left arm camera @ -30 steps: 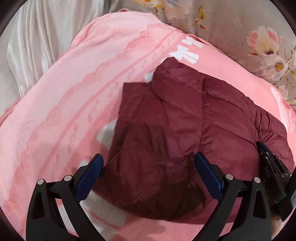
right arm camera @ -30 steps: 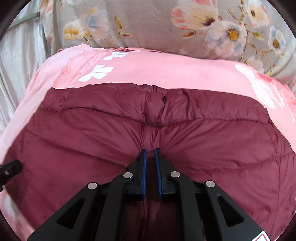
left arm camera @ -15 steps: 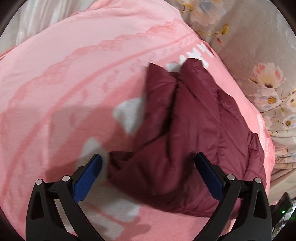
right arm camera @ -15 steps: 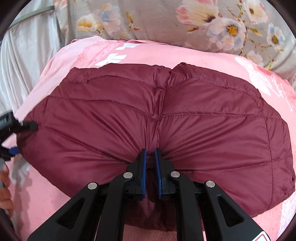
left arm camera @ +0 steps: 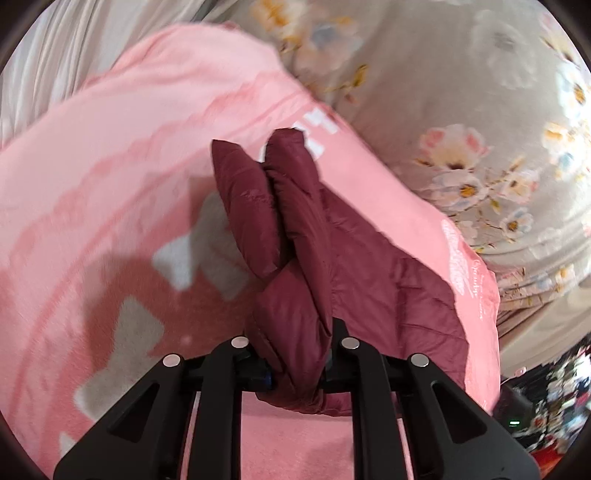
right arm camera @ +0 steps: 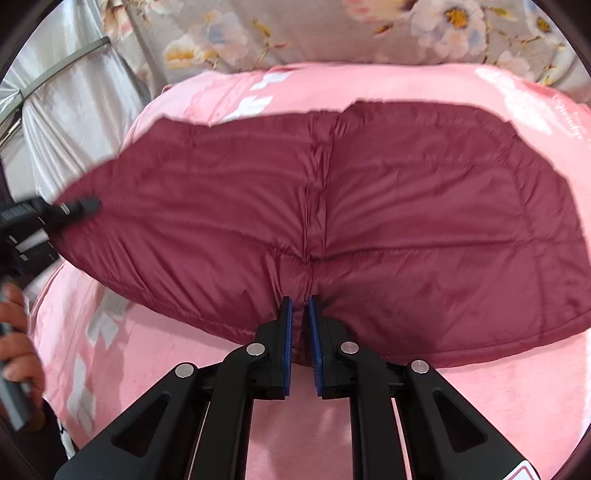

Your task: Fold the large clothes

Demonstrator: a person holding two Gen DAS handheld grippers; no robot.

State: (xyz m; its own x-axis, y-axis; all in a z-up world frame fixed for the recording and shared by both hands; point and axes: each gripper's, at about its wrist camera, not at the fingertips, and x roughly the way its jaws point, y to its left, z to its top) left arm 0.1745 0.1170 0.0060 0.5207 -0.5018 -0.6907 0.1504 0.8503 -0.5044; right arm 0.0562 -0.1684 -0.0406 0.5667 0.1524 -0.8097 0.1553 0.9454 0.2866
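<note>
Left wrist view: the left gripper (left arm camera: 295,369) has just closed its jaws, now clamped on the jacket (left arm camera: 295,229), whose near end bunches above the blanket (left arm camera: 110,184).

Right wrist view: the right gripper (right arm camera: 300,343) pinches the jacket's near hem. Both ends are held, so a fold-over looks ready.

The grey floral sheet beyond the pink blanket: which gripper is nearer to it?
Right, though not certain. The right gripper pinches the maroon jacket edge nearer the floral sheet; the left gripper grips its far end.
</note>
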